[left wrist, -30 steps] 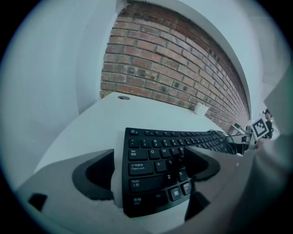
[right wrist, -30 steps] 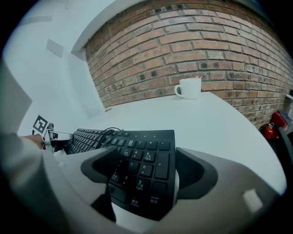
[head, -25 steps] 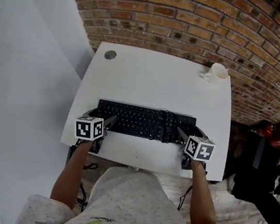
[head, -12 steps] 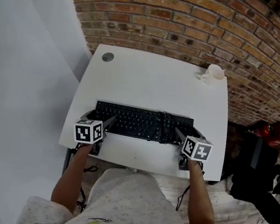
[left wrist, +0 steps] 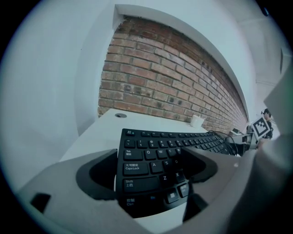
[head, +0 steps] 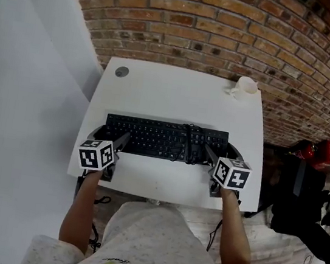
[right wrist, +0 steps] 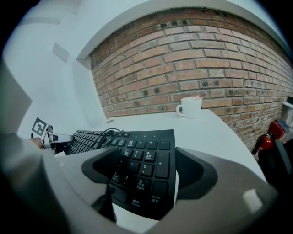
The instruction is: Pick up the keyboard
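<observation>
A black keyboard (head: pixel 152 137) lies across the near half of the white table (head: pixel 176 96), its cable (head: pixel 189 144) coiled over the right half of the keys. My left gripper (head: pixel 110 135) holds the keyboard's left end (left wrist: pixel 151 151), one jaw outside the end and the other over the letter keys. My right gripper (head: pixel 222 152) holds the number-pad end (right wrist: pixel 146 160) the same way. Both are shut on the keyboard, which looks slightly raised off the table. The contact points under the jaws are hidden.
A white cup (head: pixel 244 86) stands at the table's far right corner, close to the brick wall (head: pixel 230 27). A round grommet (head: pixel 121 72) sits at the far left corner. A red object (head: pixel 325 152) and dark gear (head: pixel 301 204) are on the floor to the right.
The keyboard with both grippers has shifted away from the table's near edge and looks a little larger in the head view, as if raised. The head camera has tilted slightly.
</observation>
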### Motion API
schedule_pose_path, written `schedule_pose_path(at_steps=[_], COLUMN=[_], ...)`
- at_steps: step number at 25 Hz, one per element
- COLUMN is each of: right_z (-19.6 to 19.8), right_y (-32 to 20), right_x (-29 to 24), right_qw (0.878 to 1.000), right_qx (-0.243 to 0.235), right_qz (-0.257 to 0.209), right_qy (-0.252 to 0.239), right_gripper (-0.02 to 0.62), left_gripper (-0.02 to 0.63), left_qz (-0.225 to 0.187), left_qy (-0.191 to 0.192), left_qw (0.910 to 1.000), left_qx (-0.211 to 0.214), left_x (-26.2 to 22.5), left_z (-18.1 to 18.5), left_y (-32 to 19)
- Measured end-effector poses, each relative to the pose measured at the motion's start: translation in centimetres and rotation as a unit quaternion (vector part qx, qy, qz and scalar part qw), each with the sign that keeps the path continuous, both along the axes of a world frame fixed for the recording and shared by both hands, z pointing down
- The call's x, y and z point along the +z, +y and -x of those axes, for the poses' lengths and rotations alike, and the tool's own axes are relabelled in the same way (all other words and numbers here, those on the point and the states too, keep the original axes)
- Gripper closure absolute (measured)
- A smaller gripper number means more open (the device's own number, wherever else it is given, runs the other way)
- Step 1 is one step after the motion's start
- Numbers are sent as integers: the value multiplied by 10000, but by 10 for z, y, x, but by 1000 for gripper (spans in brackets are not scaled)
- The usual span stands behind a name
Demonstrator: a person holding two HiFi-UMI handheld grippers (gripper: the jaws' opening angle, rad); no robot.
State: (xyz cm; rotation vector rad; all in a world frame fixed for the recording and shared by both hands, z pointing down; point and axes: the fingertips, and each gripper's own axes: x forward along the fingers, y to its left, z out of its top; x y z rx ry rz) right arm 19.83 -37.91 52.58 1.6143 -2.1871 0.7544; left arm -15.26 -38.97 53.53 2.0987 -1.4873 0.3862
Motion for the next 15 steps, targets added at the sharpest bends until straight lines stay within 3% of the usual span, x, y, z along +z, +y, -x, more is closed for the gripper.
schedule_pose_path(at_steps=[8,15], right_z=[3,4], right_y=[-14,-16], right_x=[-65,-128], right_qw=[9973,9898], right_qx=[-12,25], right_qz=[-735,-1427], right_qy=[50,29], right_gripper=[207,207], left_gripper=[183,183], left_qz=[-745,-1536], left_qy=[86,108], left_qw=[9972,9881], left_qx=[-13,-29], left_x=[-63,-130], left_z=[1,2], left_y=[-16,-21])
